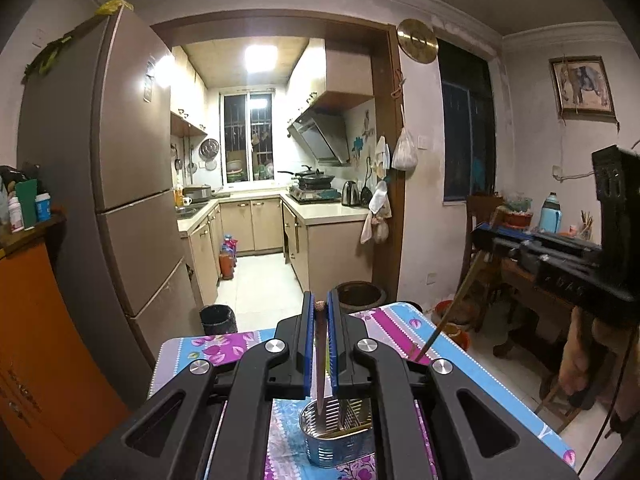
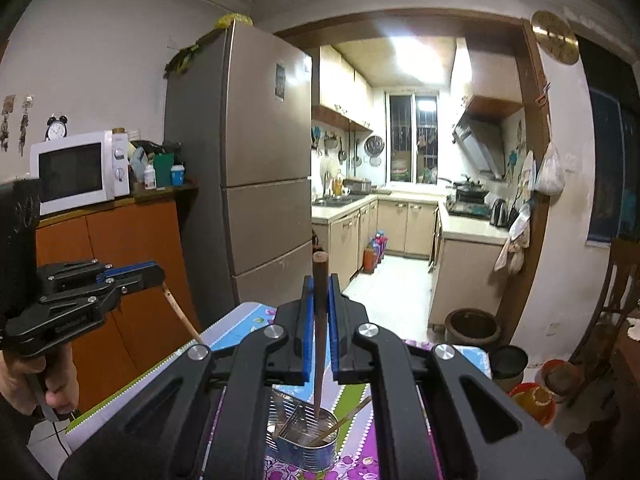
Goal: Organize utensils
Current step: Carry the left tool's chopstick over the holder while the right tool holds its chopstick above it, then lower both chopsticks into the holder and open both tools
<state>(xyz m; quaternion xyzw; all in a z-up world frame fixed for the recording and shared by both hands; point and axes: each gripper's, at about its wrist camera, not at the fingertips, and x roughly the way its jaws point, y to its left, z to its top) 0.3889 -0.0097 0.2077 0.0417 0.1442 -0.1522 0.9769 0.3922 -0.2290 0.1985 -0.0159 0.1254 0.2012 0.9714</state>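
Observation:
A metal utensil holder (image 1: 335,436) stands on the floral tablecloth, directly below both grippers; it also shows in the right wrist view (image 2: 304,442). My left gripper (image 1: 319,310) is shut on a dark wooden chopstick (image 1: 320,354) whose tip reaches down into the holder. My right gripper (image 2: 320,284) is shut on a dark wooden chopstick (image 2: 319,332) with its tip in the holder. A lighter chopstick (image 2: 340,422) lies slanted in the holder. The right gripper (image 1: 486,236) shows at right in the left view, the left gripper (image 2: 158,274) at left in the right view.
The table (image 1: 404,320) has a blue, purple and floral cloth. A fridge (image 1: 132,184) stands left, an orange cabinet (image 2: 120,264) with a microwave (image 2: 78,170) beside it. A clay jar (image 2: 472,326) and bins sit on the floor. A wooden table (image 1: 532,276) is at right.

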